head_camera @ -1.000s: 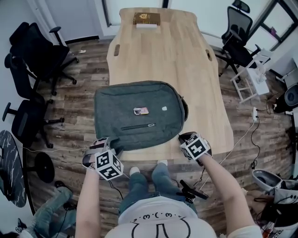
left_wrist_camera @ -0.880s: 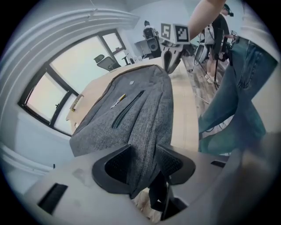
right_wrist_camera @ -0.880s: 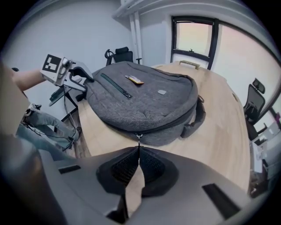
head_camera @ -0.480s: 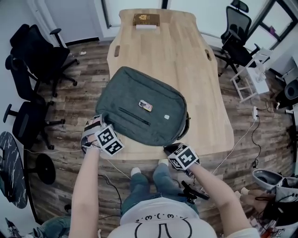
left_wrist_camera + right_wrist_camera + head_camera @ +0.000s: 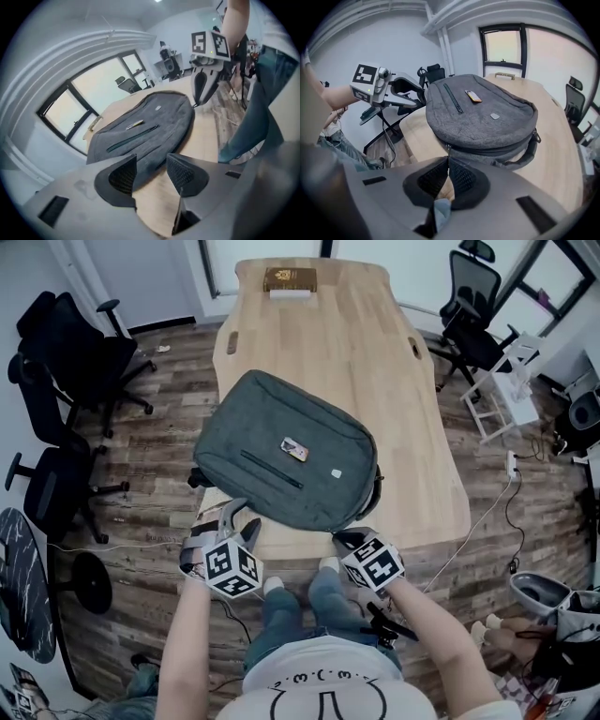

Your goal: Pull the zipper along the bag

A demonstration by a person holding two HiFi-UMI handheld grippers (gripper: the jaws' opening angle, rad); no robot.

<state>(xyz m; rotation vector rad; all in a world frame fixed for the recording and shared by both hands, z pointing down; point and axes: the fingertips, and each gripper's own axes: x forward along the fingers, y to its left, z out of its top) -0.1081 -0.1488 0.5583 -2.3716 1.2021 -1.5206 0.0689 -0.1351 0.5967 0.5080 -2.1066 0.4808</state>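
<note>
**Asker:** Where is the bag, and where's the zipper?

**Me:** The bag [image 5: 286, 451] lies flat and skewed on the near end of the table [image 5: 328, 343], front pocket facing up. Its main zipper runs round the side wall. The zipper pull [image 5: 448, 151] hangs at the bag's near corner, the one towards my right hand.

**Asker:** Have you got hold of it?

**Me:** Yes. My right tongs [image 5: 448, 161] are pinched nearly together on that thin pull, which stands up between the pads just below the bag's edge.

**Asker:** And the other pair?

**Me:** My left tongs [image 5: 151, 160] stand wide with nothing between them. They sit off the bag's near left edge, pointing across its top, and I judge they're close to the fabric but not on it.

**Asker:** So which step is this?

**Me:** I'd say the grip is made and the run along the bag is only starting, since the pull sits right at the corner.

**Asker:** What does the next move need?

**Me:** The right tongs should draw the pull along the line of the teeth, following the curve of the side wall and not tugging away from the bag. The bag is soft and lies loose, so I think it'll slide or swing on the table unless my left tongs close on its near edge and hold against the pull.

**Asker:** Is anything in the way?

**Me:** No. A brown box [image 5: 291, 279] sits well beyond the bag at the far end, and the office chairs [image 5: 70, 348] stand off to the bag's sides on the floor.
</note>
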